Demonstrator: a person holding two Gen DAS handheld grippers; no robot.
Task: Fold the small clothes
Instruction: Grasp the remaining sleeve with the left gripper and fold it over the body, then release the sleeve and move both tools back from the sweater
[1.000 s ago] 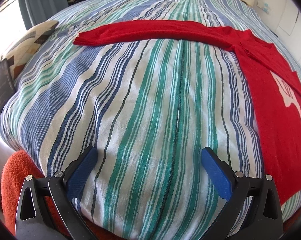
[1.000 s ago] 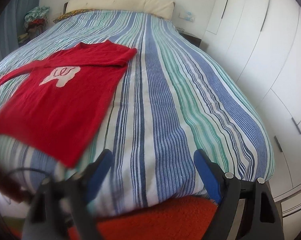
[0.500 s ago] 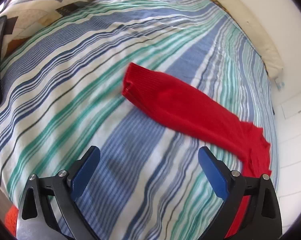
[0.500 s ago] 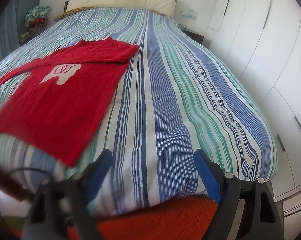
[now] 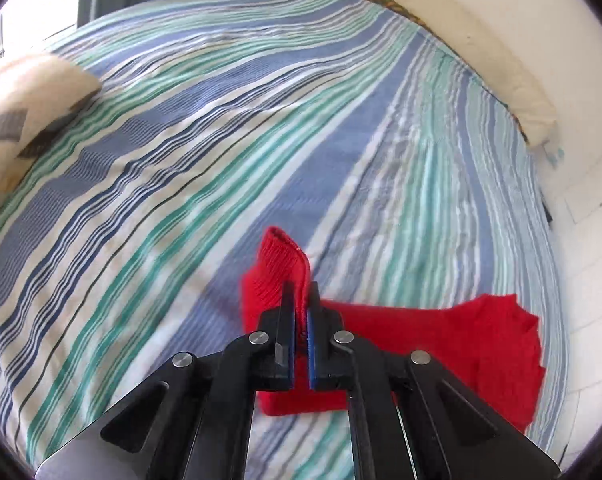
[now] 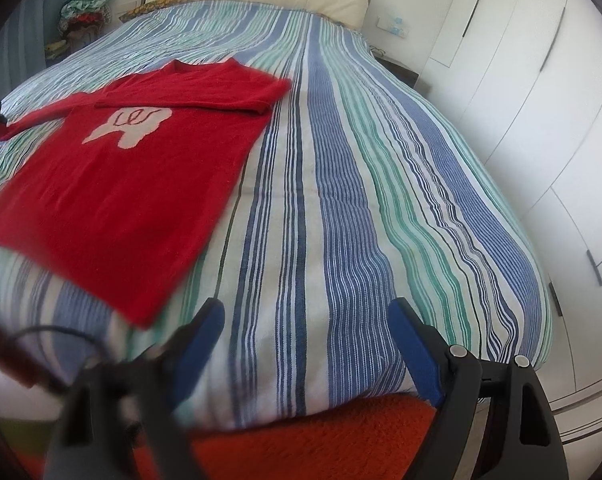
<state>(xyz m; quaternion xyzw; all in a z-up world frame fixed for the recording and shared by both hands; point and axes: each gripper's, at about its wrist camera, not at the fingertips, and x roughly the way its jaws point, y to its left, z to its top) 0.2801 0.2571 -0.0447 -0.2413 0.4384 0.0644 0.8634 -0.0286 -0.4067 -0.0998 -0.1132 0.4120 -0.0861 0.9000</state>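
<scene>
A red sweater [image 6: 121,184] with a pale motif lies flat on the left half of the striped bed [image 6: 341,200], its right sleeve folded across the chest. In the left wrist view my left gripper [image 5: 299,286] has its jaws closing on the left sleeve's cuff [image 5: 277,264]. The knit is pinched between the blue pads and lifted off the cover. The sleeve trails back toward the sweater's shoulder [image 5: 481,344]. My right gripper [image 6: 307,306] hangs open over the foot of the bed, to the right of the sweater's hem, with nothing between its fingers.
A patterned cushion [image 5: 21,108] lies at the bed's left side. A cream headboard pillow [image 5: 481,60] runs along the top. White wardrobe doors [image 6: 541,120] stand close on the right. An orange rug [image 6: 321,440] lies at the bed's foot, and a clothes pile [image 6: 85,8] sits far left.
My left gripper swung from the bed's foot up to the outstretched sleeve, shut on its cuff and lifted it. The right gripper stayed open and still.
</scene>
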